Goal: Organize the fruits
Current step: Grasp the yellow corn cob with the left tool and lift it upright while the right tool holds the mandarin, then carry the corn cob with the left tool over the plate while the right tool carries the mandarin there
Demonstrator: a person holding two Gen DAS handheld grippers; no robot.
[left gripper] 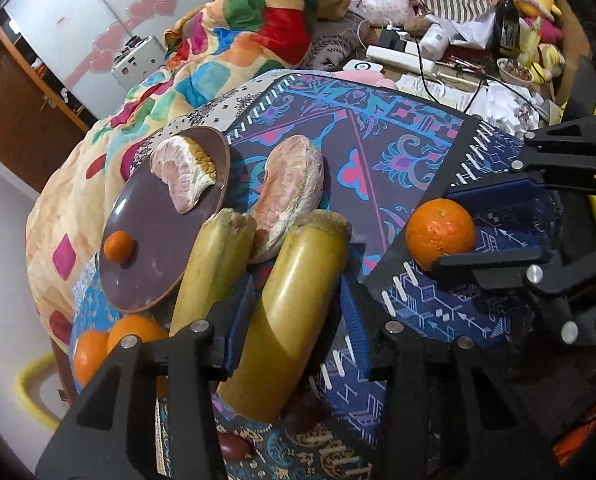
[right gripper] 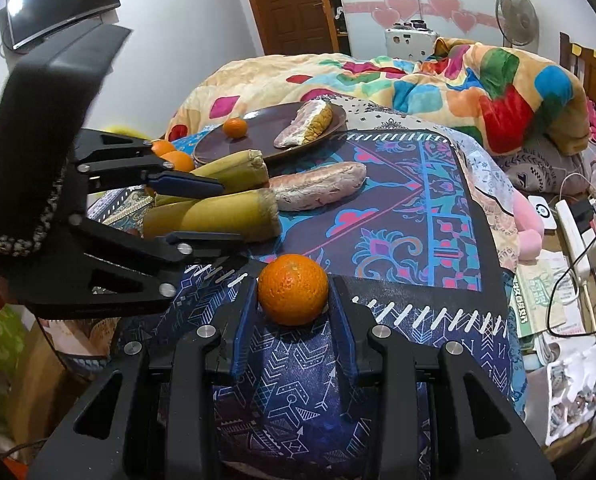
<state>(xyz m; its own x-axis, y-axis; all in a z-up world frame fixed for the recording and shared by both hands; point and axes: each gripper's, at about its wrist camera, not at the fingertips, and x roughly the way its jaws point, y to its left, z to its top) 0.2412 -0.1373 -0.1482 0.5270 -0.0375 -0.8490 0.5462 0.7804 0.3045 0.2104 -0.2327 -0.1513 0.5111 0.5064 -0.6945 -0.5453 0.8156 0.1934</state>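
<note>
Orange, round, firm-skinned fruit [right gripper: 293,290] sits pinched in the right gripper [right gripper: 293,308]; left gripper [left gripper: 293,344] clasps soft yellow-green bananas [left gripper: 293,308] mid-length; squeeze gently.

Left tongs [left gripper: 293,312] angled steeply down, pads clamped either side; right tongs [right gripper: 293,300] tilted down, pads pressing both sides.

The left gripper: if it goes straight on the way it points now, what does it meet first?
Probably the pomelo piece on the cloth, just past the banana held in the left gripper; depth is uncertain.
</note>
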